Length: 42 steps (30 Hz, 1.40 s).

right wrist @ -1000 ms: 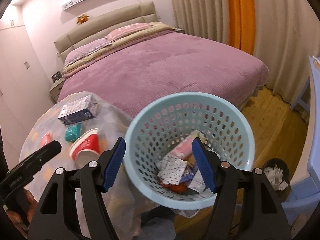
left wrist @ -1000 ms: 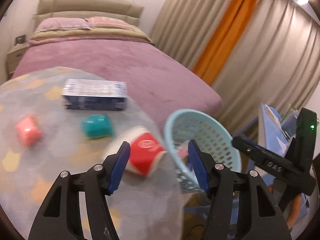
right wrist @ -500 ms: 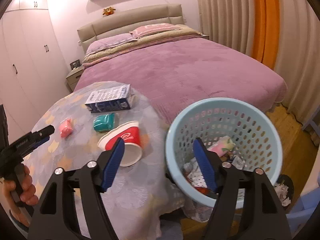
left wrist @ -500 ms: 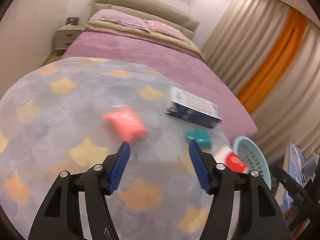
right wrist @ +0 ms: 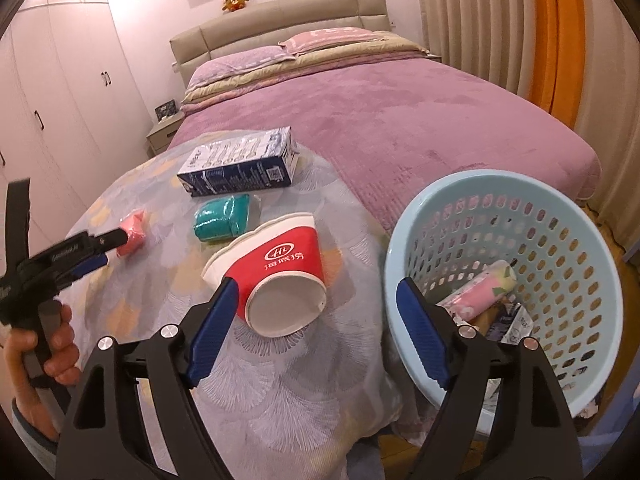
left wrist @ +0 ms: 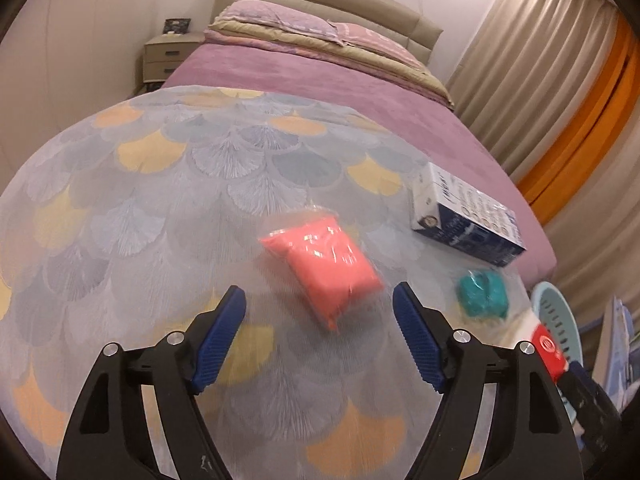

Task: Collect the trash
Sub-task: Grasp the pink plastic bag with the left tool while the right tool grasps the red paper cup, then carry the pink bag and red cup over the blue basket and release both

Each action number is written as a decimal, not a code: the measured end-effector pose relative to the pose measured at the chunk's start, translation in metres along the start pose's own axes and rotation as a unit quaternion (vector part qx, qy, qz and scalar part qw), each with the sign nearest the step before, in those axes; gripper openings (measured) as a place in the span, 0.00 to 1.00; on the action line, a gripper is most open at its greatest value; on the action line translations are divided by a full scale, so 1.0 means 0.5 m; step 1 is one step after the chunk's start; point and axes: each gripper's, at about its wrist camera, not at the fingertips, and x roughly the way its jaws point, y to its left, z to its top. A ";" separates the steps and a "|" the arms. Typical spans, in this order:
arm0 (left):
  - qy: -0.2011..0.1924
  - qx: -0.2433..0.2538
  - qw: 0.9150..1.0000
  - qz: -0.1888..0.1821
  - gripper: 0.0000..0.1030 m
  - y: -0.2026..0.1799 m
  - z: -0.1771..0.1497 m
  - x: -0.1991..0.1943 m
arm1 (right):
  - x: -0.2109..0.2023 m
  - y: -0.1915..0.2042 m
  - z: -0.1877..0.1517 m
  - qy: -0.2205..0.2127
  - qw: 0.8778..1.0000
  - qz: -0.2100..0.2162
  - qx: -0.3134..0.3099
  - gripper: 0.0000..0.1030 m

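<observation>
Pink packet (left wrist: 322, 264) lies flat on the round table (left wrist: 160, 200), just ahead of the left gripper (left wrist: 319, 334); jaws opening, nothing between the pads. Red paper cup (right wrist: 276, 272) lies on its side near the table edge; right gripper (right wrist: 316, 328) jaws opening, left pad beside the cup base, no grip. Blue basket (right wrist: 568, 240) stands right of the table, holding wrappers.

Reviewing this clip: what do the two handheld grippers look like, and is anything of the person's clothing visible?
Both the left gripper and right gripper have matte black angular arms with triangular cut-outs, silver round screw heads at the pivots, and ribbed blue pads on the inner finger faces. In the right wrist view, the left gripper's black body carries white lettering, too blurred to read. A blue-grey cuff shows at the left hand's wrist. No cables are visible.
</observation>
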 end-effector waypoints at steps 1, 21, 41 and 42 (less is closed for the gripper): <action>0.000 0.001 1.000 0.004 0.72 -0.001 0.004 0.005 | 0.004 0.001 -0.001 0.001 1.000 0.002 0.000 0.75; -0.034 0.036 0.999 0.022 0.36 -0.018 -0.004 0.008 | 0.071 0.037 -0.002 0.035 0.999 0.041 -0.008 0.75; -0.060 0.070 0.996 -0.013 0.35 -0.048 -0.017 -0.019 | 0.025 0.037 -0.006 0.017 0.998 0.051 -0.015 0.59; -0.064 0.073 0.995 -0.024 0.35 -0.053 -0.020 -0.029 | 0.011 0.033 -0.004 0.009 0.999 0.049 -0.017 0.59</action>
